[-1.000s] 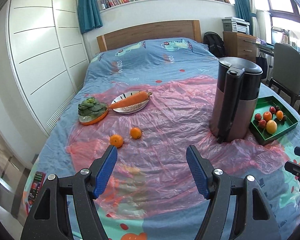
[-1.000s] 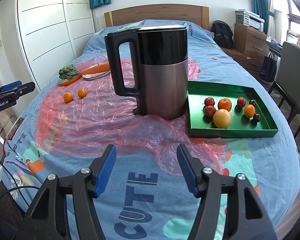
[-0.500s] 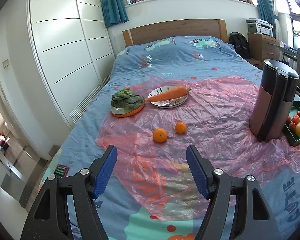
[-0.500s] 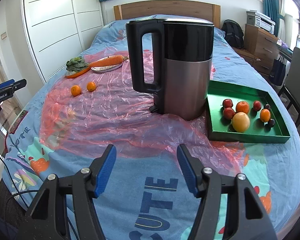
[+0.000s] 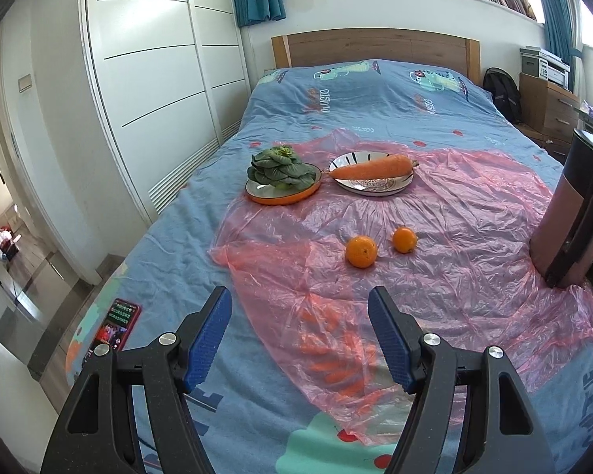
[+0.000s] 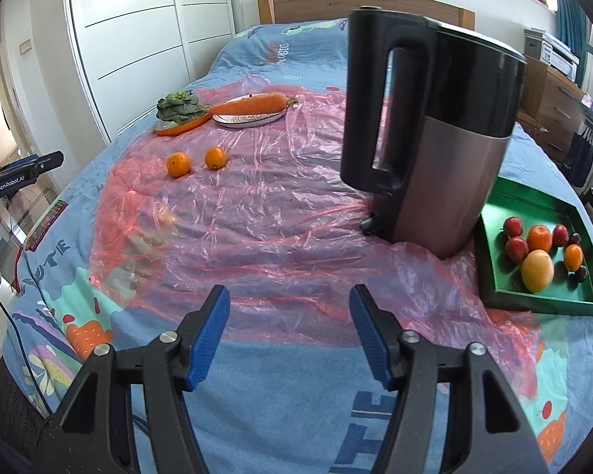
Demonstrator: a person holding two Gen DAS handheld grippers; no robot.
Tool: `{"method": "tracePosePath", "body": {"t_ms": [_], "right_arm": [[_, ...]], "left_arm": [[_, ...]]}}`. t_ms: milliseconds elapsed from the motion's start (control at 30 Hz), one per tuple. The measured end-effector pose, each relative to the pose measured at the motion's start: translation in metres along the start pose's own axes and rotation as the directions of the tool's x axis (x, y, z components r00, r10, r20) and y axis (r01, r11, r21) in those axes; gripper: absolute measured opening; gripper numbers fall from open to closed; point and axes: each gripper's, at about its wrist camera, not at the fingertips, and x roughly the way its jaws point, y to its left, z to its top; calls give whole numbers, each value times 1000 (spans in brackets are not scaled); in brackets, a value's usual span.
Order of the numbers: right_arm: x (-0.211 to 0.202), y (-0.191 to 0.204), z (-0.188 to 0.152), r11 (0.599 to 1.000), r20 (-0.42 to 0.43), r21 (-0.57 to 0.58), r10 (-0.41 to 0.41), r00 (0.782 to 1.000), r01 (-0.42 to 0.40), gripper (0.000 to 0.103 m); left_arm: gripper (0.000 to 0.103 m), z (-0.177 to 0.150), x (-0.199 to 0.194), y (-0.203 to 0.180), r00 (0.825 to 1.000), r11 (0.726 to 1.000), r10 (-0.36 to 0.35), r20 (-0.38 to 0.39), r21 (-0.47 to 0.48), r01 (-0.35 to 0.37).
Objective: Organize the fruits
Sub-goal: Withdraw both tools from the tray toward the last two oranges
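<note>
Two oranges lie side by side on the pink plastic sheet: the bigger orange [image 5: 361,251] [image 6: 178,164] and the smaller orange [image 5: 404,239] [image 6: 215,157]. My left gripper [image 5: 299,335] hovers open and empty over the sheet's near edge, short of them. A green tray [image 6: 541,300] at the right holds several fruits, among them a large yellow-orange one [image 6: 537,270]. My right gripper [image 6: 288,330] is open and empty above the bedspread, in front of the kettle. The left gripper's body [image 6: 17,177] shows at the right wrist view's left edge.
A tall black and steel kettle [image 6: 431,130] stands between the oranges and the tray. Farther back are leafy greens on an orange plate [image 5: 282,179] and a carrot on a patterned plate [image 5: 371,177]. A phone [image 5: 112,326] lies near the bed's left edge. Wardrobe doors line the left.
Both views have swung left and come closer to the bed. The two oranges have shifted right and grown larger in the left wrist view; the kettle and tray have slid towards the right edge.
</note>
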Motion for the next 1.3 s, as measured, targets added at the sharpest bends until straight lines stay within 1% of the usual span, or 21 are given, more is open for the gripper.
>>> {"method": "tracePosePath", "body": {"t_ms": [200, 400, 600, 900, 1067, 1100, 1200, 1300], "right_arm": [[35, 25, 23, 999, -10, -37, 31, 999, -31, 77], [70, 45, 50, 996, -20, -69, 61, 998, -62, 77], [109, 63, 79, 990, -22, -108, 85, 996, -87, 77], [180, 81, 124, 979, -32, -153, 129, 991, -132, 77], [216, 89, 147, 973, -37, -164, 160, 986, -164, 77], [223, 90, 151, 972, -38, -164, 164, 986, -168, 77], [239, 89, 160, 973, -42, -151, 172, 984, -177, 77], [251, 88, 164, 971, -45, -150, 182, 982, -186, 77]], "left_arm": [[66, -2, 26, 7, 999, 999, -28, -20, -21, 28], [66, 3, 55, 5, 997, 997, -68, -33, -41, 67], [66, 9, 88, -10, 992, 992, -121, -47, -46, 119], [66, 12, 146, -36, 980, 983, -183, -82, -31, 181], [66, 16, 171, -46, 976, 979, -202, -86, -18, 201], [65, 16, 175, -47, 978, 981, -192, -86, -18, 191], [65, 17, 188, -44, 975, 979, -201, -92, -40, 198], [65, 15, 195, -46, 976, 980, -200, -89, -32, 198]]}}
